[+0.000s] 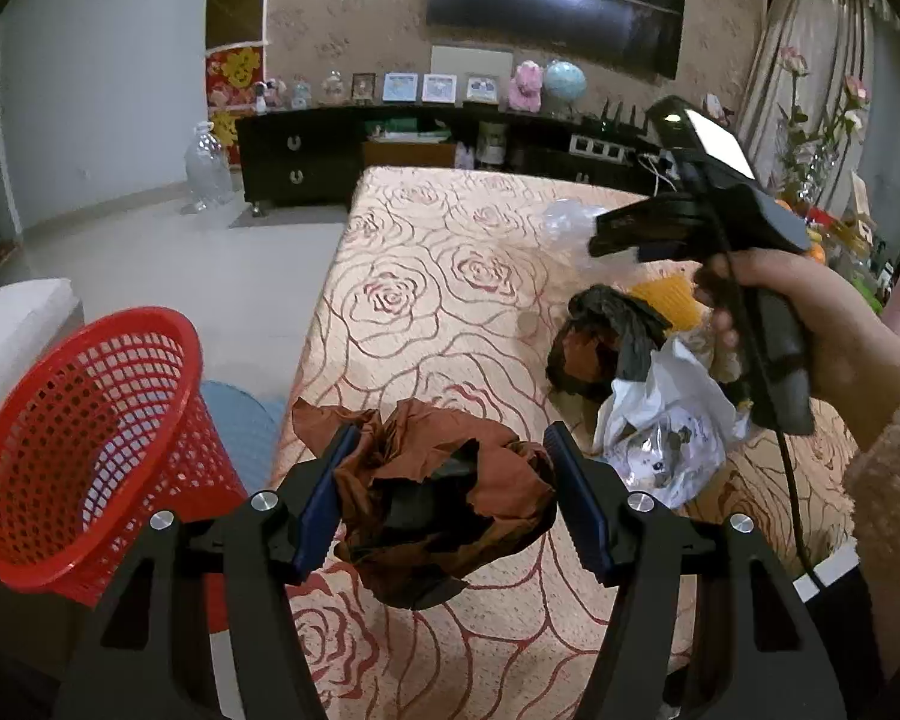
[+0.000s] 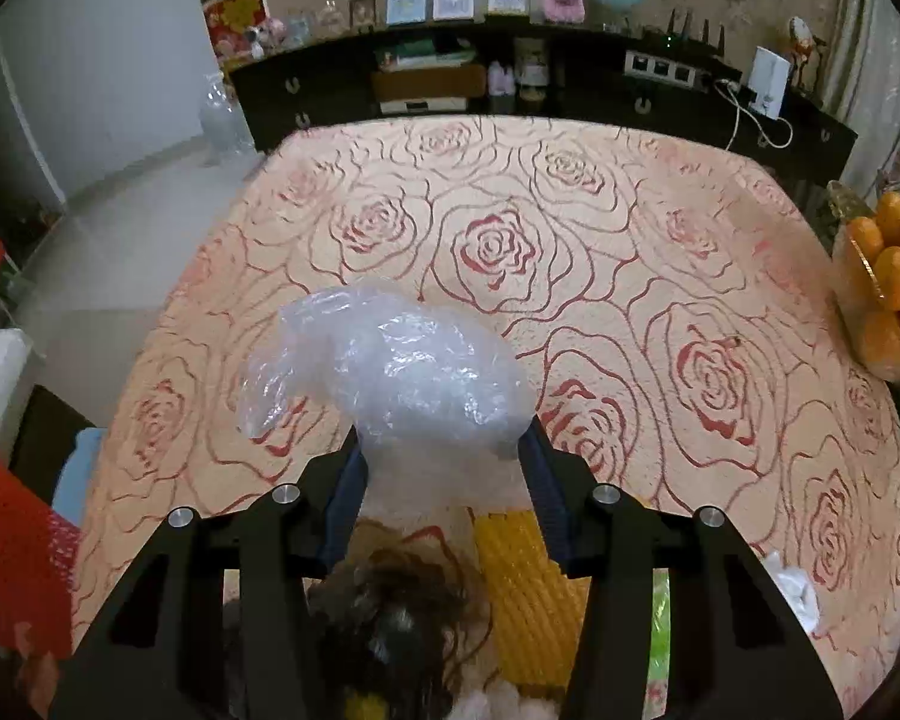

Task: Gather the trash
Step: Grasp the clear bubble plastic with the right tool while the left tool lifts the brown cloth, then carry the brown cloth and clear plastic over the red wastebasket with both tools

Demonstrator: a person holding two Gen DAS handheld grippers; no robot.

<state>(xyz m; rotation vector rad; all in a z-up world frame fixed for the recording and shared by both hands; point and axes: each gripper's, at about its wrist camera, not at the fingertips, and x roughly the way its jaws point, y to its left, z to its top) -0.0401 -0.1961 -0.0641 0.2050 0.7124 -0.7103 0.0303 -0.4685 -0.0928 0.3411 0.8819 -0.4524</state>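
My left tongs (image 1: 444, 495) clench crumpled brown paper (image 1: 438, 498), red basket (image 1: 90, 450) at nine o'clock. Only my right view shows the right tongs (image 2: 444, 480) gripping a clear plastic wad (image 2: 390, 372) over the bench (image 2: 630, 240).

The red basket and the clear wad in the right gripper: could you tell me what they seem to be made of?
Red basket: apparently moulded plastic, glossy, with an open lattice wall. Clear wad: probably thin plastic film, translucent, crinkled, with shiny highlights.
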